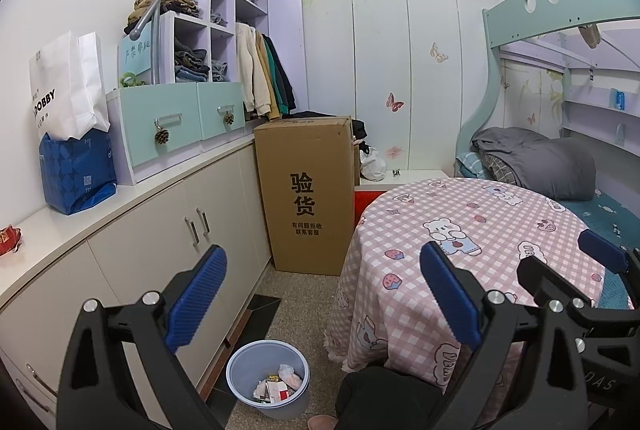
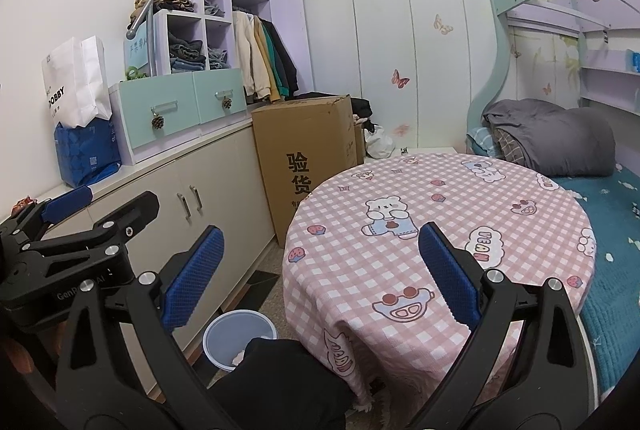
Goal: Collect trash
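Both my left gripper [image 1: 320, 294] and right gripper [image 2: 318, 274] gape empty; bin [image 1: 240, 370] at six o'clock holds scraps, table [image 2: 440, 198] looks cleared, task seems nearly done

Pale blue bin [image 1: 267, 378] — pink-checked tablecloth [image 2: 440, 214] (cartoon bears) — brown box [image 1: 308, 190]

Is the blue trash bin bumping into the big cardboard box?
Apart. In the left wrist view, the trash bin stands on the floor nearer the camera, with a stretch of bare speckled floor between it and the cardboard box.
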The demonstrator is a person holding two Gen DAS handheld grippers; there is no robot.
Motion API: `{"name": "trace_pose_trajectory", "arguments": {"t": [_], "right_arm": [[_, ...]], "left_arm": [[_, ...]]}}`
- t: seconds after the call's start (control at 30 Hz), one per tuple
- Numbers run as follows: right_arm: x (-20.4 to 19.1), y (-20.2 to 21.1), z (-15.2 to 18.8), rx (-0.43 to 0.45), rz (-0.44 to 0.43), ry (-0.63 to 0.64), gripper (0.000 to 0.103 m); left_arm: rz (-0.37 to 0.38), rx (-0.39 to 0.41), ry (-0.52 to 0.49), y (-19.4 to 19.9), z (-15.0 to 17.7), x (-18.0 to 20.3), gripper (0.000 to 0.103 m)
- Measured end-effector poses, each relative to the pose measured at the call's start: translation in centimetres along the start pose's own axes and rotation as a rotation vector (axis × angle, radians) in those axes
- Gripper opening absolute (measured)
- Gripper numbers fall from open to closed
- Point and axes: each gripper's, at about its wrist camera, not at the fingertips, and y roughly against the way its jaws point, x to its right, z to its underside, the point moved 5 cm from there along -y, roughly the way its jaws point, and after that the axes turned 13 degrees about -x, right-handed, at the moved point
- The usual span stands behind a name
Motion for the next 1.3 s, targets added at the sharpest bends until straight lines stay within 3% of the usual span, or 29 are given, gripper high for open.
{"name": "trace_pose_trajectory", "arguments": {"t": [1.3], "right_arm": [[0.2,-1.3,0.4,-0.023,-0.008,-0.017,0.096]], "left_arm": [[-0.008,-0.011,-0.005,-1.2,0.4,-0.2,0.095]]}}
